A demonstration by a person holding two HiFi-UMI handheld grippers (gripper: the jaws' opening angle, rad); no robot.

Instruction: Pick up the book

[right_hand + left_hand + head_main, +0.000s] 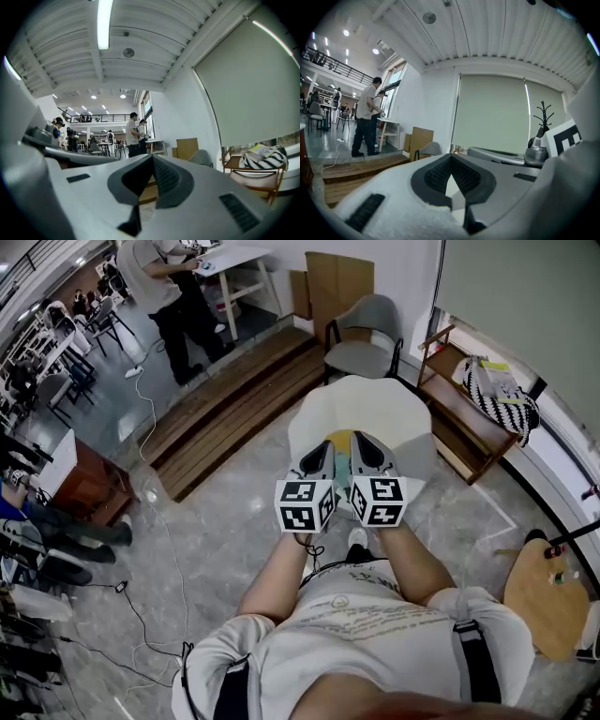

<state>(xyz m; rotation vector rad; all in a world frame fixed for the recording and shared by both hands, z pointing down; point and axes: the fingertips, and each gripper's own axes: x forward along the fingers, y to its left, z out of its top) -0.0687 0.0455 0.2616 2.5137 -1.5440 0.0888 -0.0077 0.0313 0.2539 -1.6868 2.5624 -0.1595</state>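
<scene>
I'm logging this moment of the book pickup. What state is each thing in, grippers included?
left gripper: jaws shut, empty.
right gripper: jaws shut, empty.
book: lying flat on the round table, not held.
grey chair: empty.
window blind: lowered.
ceiling light: on.

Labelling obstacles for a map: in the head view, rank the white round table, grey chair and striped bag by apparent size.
Largest: white round table.
Then grey chair and striped bag, which look about alike, so I won't rank them.
</scene>
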